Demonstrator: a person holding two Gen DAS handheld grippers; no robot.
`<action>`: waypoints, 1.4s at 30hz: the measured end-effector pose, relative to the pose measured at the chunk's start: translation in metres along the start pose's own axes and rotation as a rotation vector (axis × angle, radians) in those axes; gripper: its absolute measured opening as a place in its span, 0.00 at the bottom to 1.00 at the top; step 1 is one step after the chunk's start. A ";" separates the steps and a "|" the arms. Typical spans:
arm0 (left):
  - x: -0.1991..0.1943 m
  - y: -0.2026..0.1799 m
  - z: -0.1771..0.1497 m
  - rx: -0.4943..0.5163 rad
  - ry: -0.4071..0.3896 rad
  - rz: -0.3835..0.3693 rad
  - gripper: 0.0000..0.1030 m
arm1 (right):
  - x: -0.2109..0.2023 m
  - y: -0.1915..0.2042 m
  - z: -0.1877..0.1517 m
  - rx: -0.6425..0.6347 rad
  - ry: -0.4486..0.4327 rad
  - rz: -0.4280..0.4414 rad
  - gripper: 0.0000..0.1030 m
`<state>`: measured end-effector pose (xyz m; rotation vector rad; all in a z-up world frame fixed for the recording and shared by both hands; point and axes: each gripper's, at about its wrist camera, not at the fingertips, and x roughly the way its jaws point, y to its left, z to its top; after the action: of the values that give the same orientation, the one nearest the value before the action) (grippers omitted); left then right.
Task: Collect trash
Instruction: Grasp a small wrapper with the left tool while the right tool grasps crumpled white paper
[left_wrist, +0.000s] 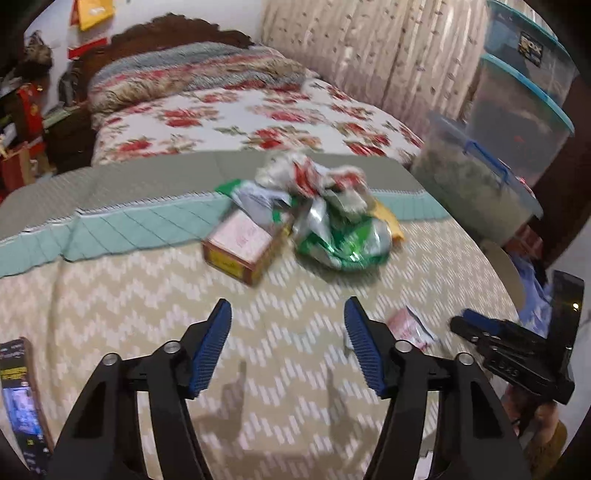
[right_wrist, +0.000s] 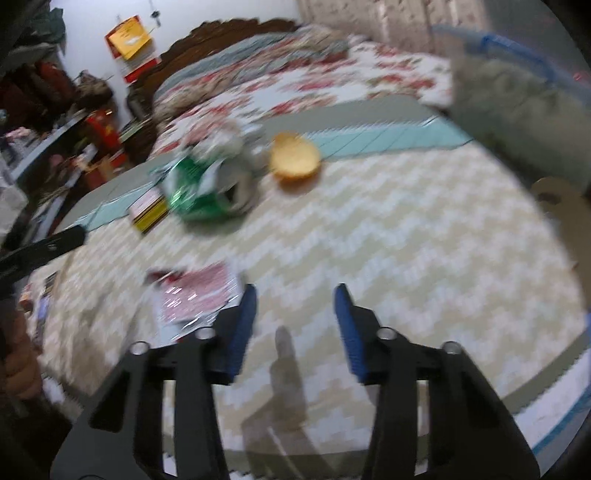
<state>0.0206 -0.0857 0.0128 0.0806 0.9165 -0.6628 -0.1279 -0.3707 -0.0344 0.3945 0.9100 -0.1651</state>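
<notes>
- Left wrist view: the left gripper hangs over a woven mat with a beige-and-white zigzag weave; its black fingers with ribbed blue pads are spread wide, nothing between them.
- At 12 o'clock from the fingers lies the trash pile: crumpled white-and-red paper on top, a shiny green foil wrapper creased below, and a flat rectangular cardboard box touching it at the pile's 8 o'clock.
- A small pink foil sachet lies flat at 3 o'clock, just beside the right-hand finger.
- The right gripper shows at the 3 o'clock edge; I cannot tell from here how its fingers stand.
- A floral quilted bed and stacked translucent plastic tubs stand behind.
- Right wrist view (blurred): the right gripper has its fingers apart and empty above the same mat.
- The pink sachet touches the left-hand finger at 9 o'clock.
- The green wrapper sits at 11 o'clock, a round yellow disc-like piece at 12 o'clock, the box beside the wrapper.
</notes>
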 end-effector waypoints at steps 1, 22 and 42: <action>0.005 -0.003 -0.002 0.002 0.014 -0.028 0.56 | 0.002 0.003 -0.003 0.004 0.009 0.014 0.38; 0.077 -0.040 -0.019 -0.012 0.234 -0.368 0.56 | 0.026 0.033 -0.012 -0.077 0.015 -0.014 0.22; 0.028 0.048 -0.007 -0.240 0.064 -0.318 0.05 | 0.031 0.039 0.097 -0.067 -0.111 0.104 0.74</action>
<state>0.0550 -0.0586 -0.0224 -0.2648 1.0763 -0.8421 -0.0256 -0.3735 0.0041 0.3659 0.7815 -0.0599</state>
